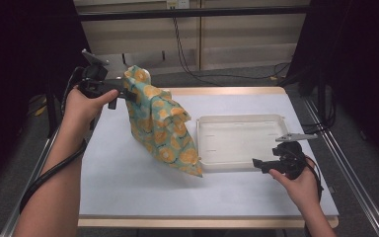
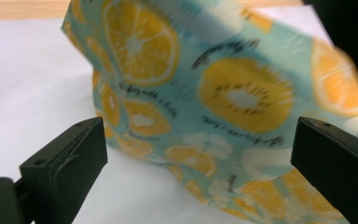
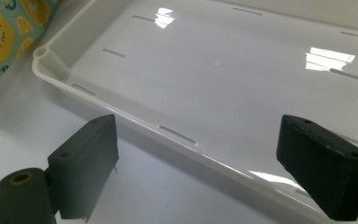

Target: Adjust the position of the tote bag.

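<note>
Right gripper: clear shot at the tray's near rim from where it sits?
Probably yes. The right gripper hangs open just off the near rim of the tray, jaws spread, with bare table between them and that rim. The cloth stands at the tray's left end, out of that path.

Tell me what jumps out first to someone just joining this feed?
The teal cloth printed with orange slices stands out, draped up off the white table at centre-left, with the left gripper at its top edge. Beside it on the right lies an empty white tray; the right gripper hovers at its near rim, fingers apart.
</note>
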Demonstrator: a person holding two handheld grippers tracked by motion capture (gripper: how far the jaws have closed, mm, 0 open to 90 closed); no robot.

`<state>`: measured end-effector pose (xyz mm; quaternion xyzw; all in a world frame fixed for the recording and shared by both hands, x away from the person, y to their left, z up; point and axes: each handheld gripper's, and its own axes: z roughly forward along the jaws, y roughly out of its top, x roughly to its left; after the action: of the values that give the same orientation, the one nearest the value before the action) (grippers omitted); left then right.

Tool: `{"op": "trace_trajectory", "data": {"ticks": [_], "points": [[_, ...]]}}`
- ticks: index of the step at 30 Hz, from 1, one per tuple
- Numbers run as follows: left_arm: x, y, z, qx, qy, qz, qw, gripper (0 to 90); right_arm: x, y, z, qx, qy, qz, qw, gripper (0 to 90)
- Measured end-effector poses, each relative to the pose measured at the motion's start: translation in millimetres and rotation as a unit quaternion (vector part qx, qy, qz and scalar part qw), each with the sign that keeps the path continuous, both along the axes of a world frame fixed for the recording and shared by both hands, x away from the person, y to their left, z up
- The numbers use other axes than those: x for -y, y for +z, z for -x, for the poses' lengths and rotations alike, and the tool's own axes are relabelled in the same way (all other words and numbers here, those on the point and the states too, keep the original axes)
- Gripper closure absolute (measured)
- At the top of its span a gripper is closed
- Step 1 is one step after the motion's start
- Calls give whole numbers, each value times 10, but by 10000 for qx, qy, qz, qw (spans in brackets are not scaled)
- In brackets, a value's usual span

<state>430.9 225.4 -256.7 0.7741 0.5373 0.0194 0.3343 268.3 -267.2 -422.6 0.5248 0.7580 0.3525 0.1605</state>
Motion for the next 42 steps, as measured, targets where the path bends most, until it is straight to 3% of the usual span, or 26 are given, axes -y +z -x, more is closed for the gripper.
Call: {"op": "trace_trajectory", "data": {"ticks": [14,17,25,33,42], "points": [[269,141,-66,49,-1,37,10000,32,-27,-3,-6,-24,45,-6,10000,123],[323,134,-86,-50,95,73,9999,32,-25,-11,-9,-24,52,-12,10000,123],[419,99,-127,-103,111,-41,9999,32,-21,-15,-13,-38,67,-54,10000,123],[473,57,-160,-104,212,-6,9997,31,-39,-17,-13,-65,81,-48,9999,123],[516,2,-195,-287,282,25,9992,53,-45,-24,-19,-46,124,-34,9999,123]]}}
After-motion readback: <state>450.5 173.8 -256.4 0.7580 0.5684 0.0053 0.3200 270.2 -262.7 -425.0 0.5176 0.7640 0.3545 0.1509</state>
